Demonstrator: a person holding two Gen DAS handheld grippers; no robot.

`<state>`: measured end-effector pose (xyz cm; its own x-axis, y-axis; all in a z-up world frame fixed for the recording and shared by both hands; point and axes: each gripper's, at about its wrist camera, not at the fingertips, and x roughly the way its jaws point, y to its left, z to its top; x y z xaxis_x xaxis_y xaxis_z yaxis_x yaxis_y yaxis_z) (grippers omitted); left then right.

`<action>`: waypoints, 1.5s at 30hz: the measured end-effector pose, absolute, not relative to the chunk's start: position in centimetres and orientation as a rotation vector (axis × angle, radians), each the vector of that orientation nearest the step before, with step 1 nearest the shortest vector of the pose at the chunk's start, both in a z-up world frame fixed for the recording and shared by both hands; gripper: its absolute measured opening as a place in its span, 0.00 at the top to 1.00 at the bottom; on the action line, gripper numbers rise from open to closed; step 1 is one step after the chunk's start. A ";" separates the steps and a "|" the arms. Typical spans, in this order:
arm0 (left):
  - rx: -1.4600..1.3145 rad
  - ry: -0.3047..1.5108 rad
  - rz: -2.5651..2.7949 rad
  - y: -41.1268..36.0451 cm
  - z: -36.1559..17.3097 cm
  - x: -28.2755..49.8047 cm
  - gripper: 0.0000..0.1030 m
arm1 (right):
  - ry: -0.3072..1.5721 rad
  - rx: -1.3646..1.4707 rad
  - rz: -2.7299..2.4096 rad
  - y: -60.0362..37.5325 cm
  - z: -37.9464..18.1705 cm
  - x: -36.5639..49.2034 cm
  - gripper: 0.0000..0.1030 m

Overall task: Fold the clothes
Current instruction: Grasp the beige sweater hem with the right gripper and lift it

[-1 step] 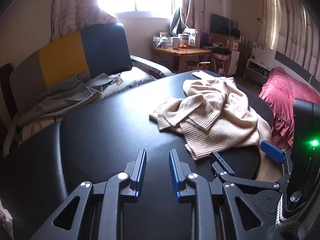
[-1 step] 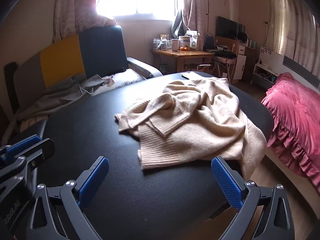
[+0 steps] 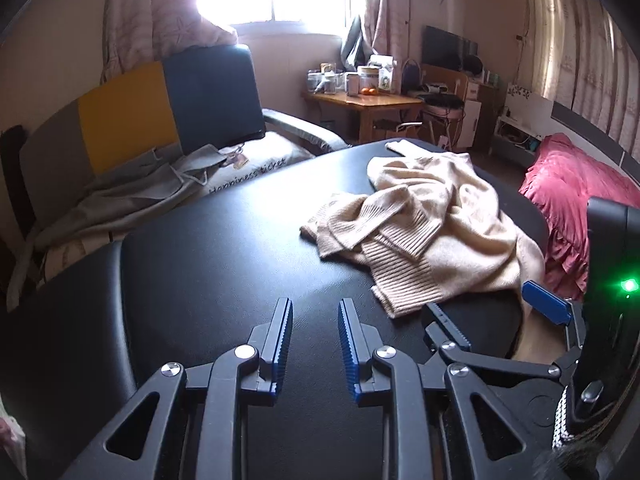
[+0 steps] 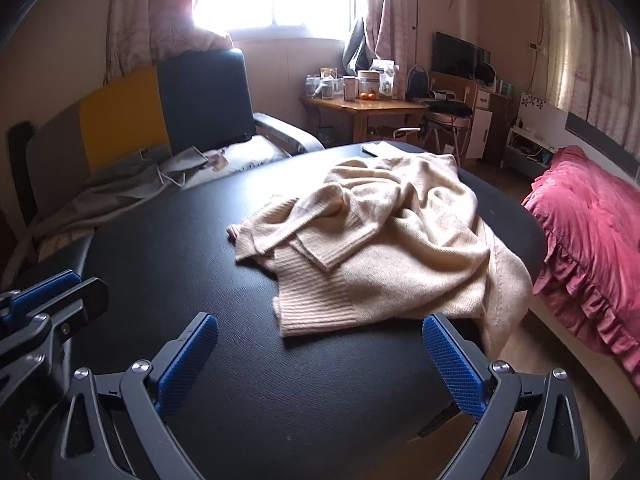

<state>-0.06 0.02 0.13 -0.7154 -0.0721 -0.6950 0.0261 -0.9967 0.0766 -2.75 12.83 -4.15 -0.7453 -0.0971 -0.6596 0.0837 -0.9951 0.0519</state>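
The cream knit sweater (image 4: 384,236) lies crumpled on the black worktop (image 4: 168,240), one side spilling over its edge (no tidy fold shows). Left gripper (image 3: 314,330) nearly closed and empty, right gripper (image 4: 320,354) spread wide; folding remains.

Both low, forward, sharing sweater (image 3: 436,216)

Black grippers (image 3: 315,320) w/ ribbed blue pads (image 4: 452,356), silver screws
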 end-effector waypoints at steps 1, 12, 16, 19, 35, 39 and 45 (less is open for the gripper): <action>1.166 -0.084 -2.855 0.0 0.2 -0.1 0.77 | -0.019 1.080 -2.847 12.9 -4.3 -2.8 0.00; 1.414 0.093 -2.713 -7.7 -7.7 1.4 0.69 | -0.126 1.190 -2.623 15.0 -8.1 -4.8 0.38; 1.479 0.173 -2.614 -11.1 -10.9 2.3 0.69 | -0.288 1.220 -2.541 17.7 -9.4 -9.4 0.42; 1.469 0.252 -2.631 -12.9 -11.7 3.2 0.69 | -0.320 1.144 -2.610 18.9 -8.2 -14.3 0.18; 1.453 0.542 -2.712 -17.2 -10.9 7.8 0.68 | 0.172 1.321 -2.358 2.3 -13.6 -20.8 0.00; 1.410 0.564 -2.683 -18.3 -10.0 10.2 0.77 | 0.265 1.192 -2.145 -3.0 -13.5 -14.1 0.00; 1.333 0.580 -2.684 -19.5 -7.8 12.8 0.72 | 0.353 1.103 -2.017 -5.7 -13.2 -5.6 0.00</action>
